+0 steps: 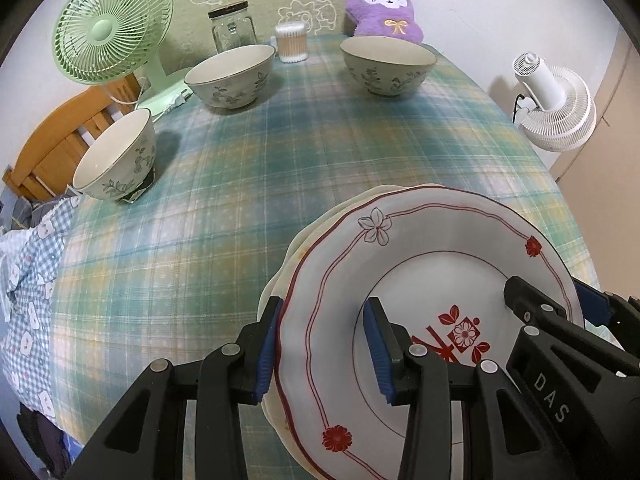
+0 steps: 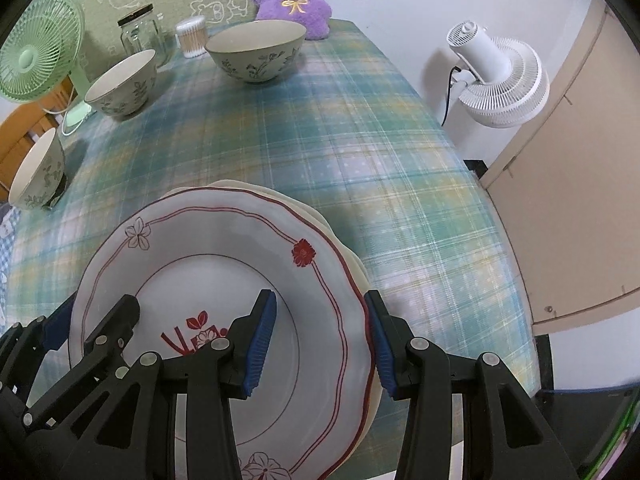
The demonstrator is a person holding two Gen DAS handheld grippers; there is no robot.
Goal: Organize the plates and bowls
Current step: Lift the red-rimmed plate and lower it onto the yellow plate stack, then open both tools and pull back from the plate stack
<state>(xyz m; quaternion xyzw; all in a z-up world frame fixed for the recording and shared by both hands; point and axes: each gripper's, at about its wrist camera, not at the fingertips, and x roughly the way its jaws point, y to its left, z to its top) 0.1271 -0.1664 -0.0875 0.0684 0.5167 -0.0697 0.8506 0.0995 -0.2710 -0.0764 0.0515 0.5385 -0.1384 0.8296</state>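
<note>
A stack of white plates with red flower trim (image 1: 432,240) (image 2: 224,232) lies on the plaid tablecloth near the front. My left gripper (image 1: 324,344) straddles the stack's left rim, one blue pad outside, one over the plate, jaws open wide. My right gripper (image 2: 320,340) straddles the right rim the same way, open. Each gripper shows in the other's view: the right one (image 1: 560,320), the left one (image 2: 80,328). Three floral bowls stand apart: left (image 1: 116,160) (image 2: 36,172), back middle (image 1: 232,76) (image 2: 120,84), back right (image 1: 388,66) (image 2: 256,52).
A green desk fan (image 1: 108,28), a glass jar (image 1: 232,26), a cotton-swab tub (image 1: 292,42) and a purple plush toy (image 1: 384,8) line the table's far edge. A white fan (image 1: 552,104) stands off the right side. A wooden chair (image 1: 52,136) is at left.
</note>
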